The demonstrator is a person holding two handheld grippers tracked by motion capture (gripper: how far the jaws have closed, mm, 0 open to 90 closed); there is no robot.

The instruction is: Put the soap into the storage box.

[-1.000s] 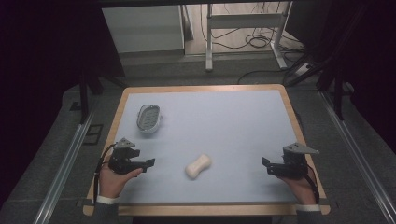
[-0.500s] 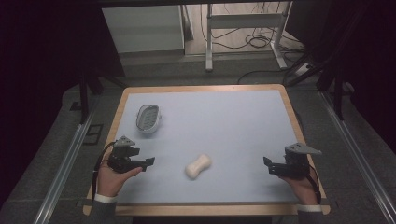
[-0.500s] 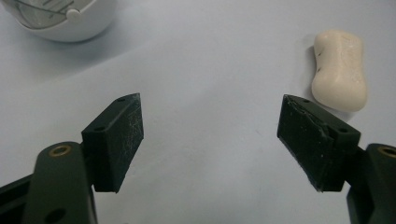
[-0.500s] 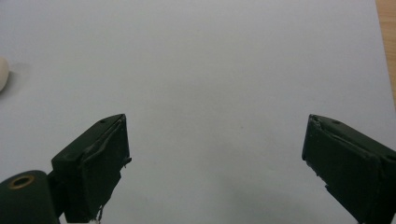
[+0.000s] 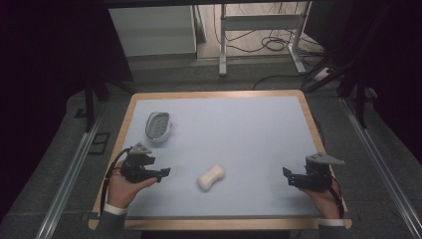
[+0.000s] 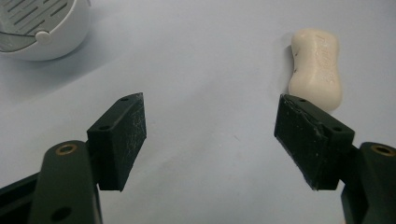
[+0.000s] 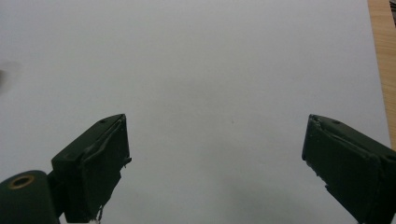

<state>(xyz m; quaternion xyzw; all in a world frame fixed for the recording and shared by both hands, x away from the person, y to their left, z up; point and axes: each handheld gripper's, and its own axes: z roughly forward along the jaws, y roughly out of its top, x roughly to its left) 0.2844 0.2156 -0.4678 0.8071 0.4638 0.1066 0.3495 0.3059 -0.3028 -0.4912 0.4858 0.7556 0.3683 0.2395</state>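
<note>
A cream bar of soap (image 5: 211, 177) lies on the pale blue table top (image 5: 239, 129) near the front middle. A white slotted soap dish (image 5: 158, 125) stands at the left. My left gripper (image 5: 164, 173) hovers left of the soap and points toward it. In the left gripper view the soap (image 6: 315, 65) lies just beyond the right jaw, and the dish (image 6: 42, 28) is at the top left. The left gripper (image 6: 212, 135) is open; its jaws have just been closing a little, with nothing between them. My right gripper (image 5: 287, 175) (image 7: 215, 158) is open over bare table at the front right.
A wooden rim (image 5: 214, 93) frames the table, and it also runs along the right side (image 7: 383, 70) in the right gripper view. Metal rails (image 5: 69, 169) flank the table. Beyond the far edge stand a white cabinet (image 5: 154, 30) and a metal frame with cables (image 5: 263, 30).
</note>
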